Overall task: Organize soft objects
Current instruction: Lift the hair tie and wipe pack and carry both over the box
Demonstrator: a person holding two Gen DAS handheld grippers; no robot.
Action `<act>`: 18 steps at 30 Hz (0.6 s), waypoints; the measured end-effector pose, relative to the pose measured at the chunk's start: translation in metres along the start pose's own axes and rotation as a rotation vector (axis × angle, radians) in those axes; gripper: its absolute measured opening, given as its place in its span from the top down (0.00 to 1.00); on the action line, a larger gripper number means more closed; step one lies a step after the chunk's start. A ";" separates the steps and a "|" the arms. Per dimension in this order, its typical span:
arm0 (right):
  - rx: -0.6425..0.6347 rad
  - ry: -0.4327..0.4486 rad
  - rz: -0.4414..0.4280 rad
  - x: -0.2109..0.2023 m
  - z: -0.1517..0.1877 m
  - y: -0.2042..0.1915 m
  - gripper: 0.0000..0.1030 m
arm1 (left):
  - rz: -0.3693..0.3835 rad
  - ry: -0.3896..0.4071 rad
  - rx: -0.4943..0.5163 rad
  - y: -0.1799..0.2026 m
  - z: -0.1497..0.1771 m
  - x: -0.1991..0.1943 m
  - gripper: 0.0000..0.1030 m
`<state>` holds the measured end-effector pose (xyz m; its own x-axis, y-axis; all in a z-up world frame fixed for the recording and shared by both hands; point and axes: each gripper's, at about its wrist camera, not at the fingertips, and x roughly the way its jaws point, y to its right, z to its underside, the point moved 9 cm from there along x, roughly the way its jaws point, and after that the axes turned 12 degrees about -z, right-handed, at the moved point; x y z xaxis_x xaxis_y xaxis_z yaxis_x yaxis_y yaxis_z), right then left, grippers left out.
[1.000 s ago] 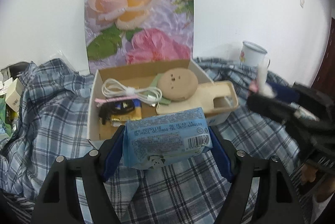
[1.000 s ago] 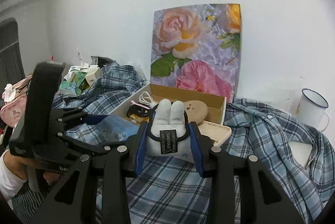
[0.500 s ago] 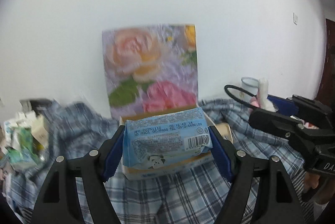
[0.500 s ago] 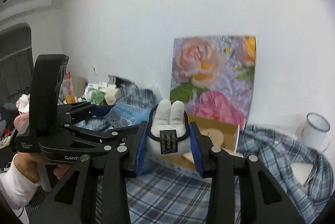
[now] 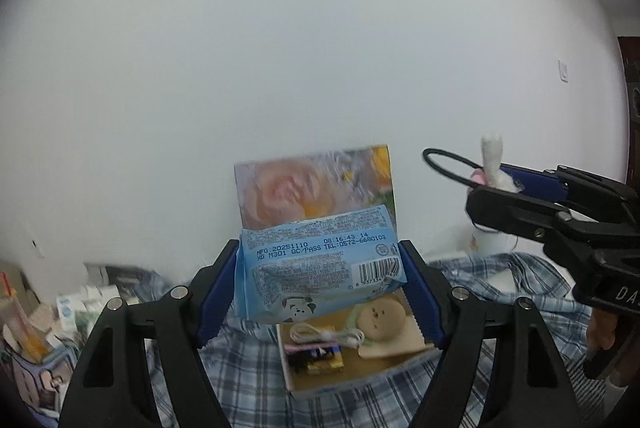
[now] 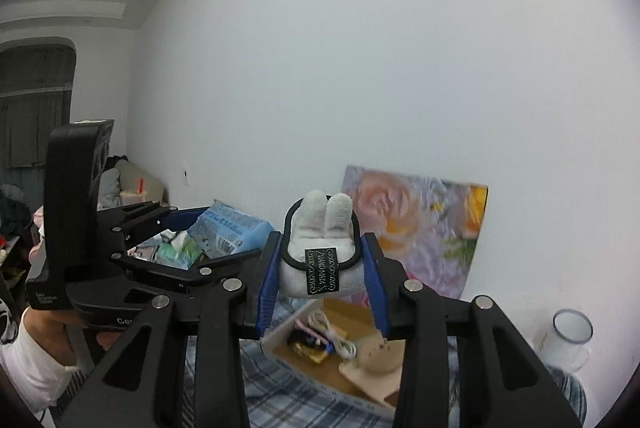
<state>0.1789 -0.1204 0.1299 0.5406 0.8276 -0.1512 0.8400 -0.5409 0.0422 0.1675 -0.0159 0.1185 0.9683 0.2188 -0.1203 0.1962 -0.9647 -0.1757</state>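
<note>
Our left gripper [image 5: 320, 282] clamps the tissue pack [image 5: 318, 268], our right gripper [image 6: 320, 268] the plush rabbit [image 6: 320, 248]; raised high above the box [image 6: 332, 384], either could slip.

- A blue plaid cloth [image 5: 248, 368] covers the supporting surface; what lies beneath is hidden.
- An open cardboard box [image 5: 298, 384] sits on the cloth.
- A white mug [image 6: 570, 336] stands right of the box, well apart from it.
- Small cartons [image 5: 72, 308] are piled at the far left, blurred.
- A flower picture [image 6: 416, 228] leans upright against the wall behind the box.
</note>
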 end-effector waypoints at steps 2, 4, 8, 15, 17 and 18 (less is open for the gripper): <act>-0.020 0.010 0.005 0.002 -0.011 -0.002 0.63 | -0.002 0.022 -0.004 -0.002 -0.011 -0.003 0.24; -0.041 0.029 0.006 0.002 -0.022 -0.005 0.63 | -0.002 0.041 -0.003 -0.003 -0.021 -0.003 0.24; -0.085 0.056 0.024 0.003 -0.044 -0.007 0.63 | 0.000 0.074 -0.012 -0.007 -0.038 -0.004 0.24; -0.090 0.108 0.041 0.002 -0.069 -0.004 0.63 | 0.009 0.111 -0.026 -0.007 -0.062 0.003 0.24; -0.096 0.123 0.054 0.003 -0.073 -0.003 0.63 | 0.011 0.126 -0.023 -0.005 -0.067 0.005 0.24; -0.096 0.128 0.055 0.002 -0.074 -0.003 0.63 | 0.011 0.131 -0.023 -0.004 -0.069 0.005 0.24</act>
<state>0.1808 -0.1054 0.2028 0.5821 0.8129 -0.0191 0.8064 -0.5742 0.1416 0.1826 -0.0209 0.1863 0.9821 0.1885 0.0070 0.1873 -0.9704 -0.1522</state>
